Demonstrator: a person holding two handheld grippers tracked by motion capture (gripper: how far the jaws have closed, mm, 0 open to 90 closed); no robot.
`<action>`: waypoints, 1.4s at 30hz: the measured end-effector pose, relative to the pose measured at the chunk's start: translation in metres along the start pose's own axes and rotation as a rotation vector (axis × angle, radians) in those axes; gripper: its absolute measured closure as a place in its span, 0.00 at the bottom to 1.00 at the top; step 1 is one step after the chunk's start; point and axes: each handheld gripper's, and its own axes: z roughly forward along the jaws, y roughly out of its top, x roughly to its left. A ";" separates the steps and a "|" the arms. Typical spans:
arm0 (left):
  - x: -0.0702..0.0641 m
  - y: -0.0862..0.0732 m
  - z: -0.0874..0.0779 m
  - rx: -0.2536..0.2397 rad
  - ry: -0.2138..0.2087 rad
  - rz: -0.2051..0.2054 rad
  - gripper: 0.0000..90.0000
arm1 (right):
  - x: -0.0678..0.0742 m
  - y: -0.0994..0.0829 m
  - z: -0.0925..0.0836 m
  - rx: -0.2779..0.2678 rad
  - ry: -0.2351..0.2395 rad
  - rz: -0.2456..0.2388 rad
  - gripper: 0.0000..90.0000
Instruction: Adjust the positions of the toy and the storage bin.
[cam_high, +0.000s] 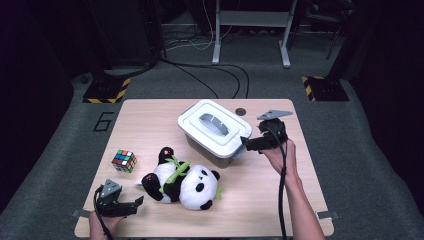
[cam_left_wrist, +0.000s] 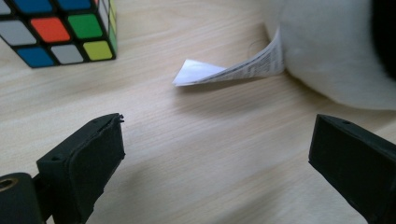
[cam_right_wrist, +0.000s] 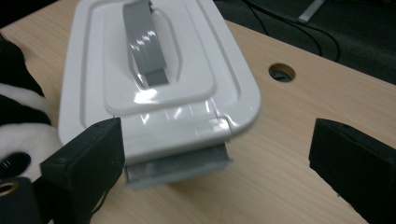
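Observation:
A white lidded box with a grey handle stands at the table's middle back. My right gripper is level at the box's right end, pointing at it, jaws open. In the right gripper view my right gripper has its open jaws on either side of the box's near end, where a grey latch hangs under the lid; the pads do not touch it. A panda plush lies in front of the box. My left gripper rests open at the front left; in its own view my left gripper faces the plush's paper tag.
A colour cube sits left of the plush, and the cube shows at the top left of the left gripper view. A round hole pierces the wooden table behind the box. Cables and stands lie on the floor beyond.

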 end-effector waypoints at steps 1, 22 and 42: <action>-0.002 0.001 0.000 -0.005 -0.006 0.005 0.04 | -0.001 -0.009 -0.004 0.000 -0.017 0.011 0.03; -0.036 0.056 -0.043 -0.150 -0.114 0.065 0.00 | -0.010 -0.156 0.045 0.104 -0.177 0.190 0.01; -0.037 0.065 -0.008 -0.169 -0.251 0.036 0.71 | -0.008 -0.168 0.063 0.091 -0.218 0.206 0.01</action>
